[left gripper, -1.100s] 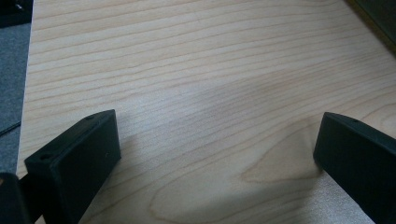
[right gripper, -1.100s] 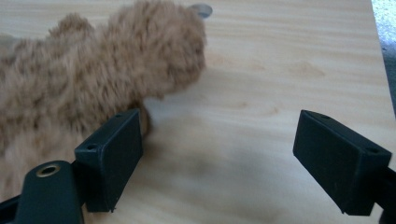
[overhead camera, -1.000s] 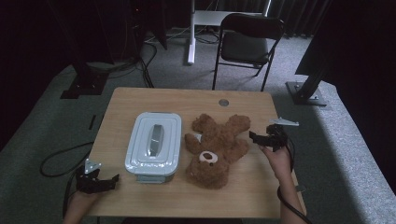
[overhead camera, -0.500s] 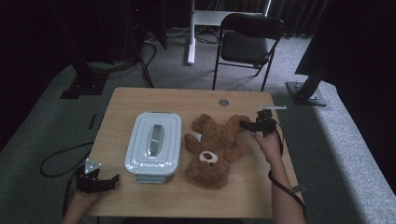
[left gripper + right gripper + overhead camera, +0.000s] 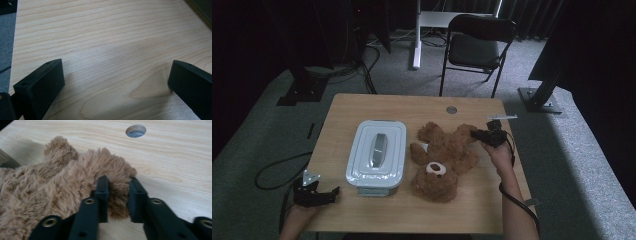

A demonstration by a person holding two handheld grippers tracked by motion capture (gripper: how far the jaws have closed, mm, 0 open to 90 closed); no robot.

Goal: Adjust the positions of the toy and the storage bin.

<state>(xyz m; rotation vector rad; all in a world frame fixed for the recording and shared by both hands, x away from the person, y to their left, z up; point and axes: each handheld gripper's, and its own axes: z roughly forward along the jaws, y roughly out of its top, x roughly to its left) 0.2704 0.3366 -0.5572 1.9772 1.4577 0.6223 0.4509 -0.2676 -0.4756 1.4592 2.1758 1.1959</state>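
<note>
A brown teddy bear (image 5: 442, 155) lies on its back on the wooden table (image 5: 377, 107), head toward the near edge. My right gripper (image 5: 474, 134) has just been closing and is shut on the bear's far right paw. In the right gripper view its pads (image 5: 103, 192) squeeze the fur of the bear (image 5: 62, 182). My left gripper (image 5: 334, 192) rests at the table's near left corner. In its own view the left gripper (image 5: 116, 77) is open, with bare wood between the jaws.
A white lidded box (image 5: 376, 155) stands left of the bear. A round cable hole (image 5: 451, 109) sits near the far edge. A small white strip (image 5: 502, 117) lies beyond the right gripper. A folding chair (image 5: 477, 47) stands behind the table.
My right gripper moved left onto the bear's paw and its jaws closed on it. The left gripper stayed where it was.
</note>
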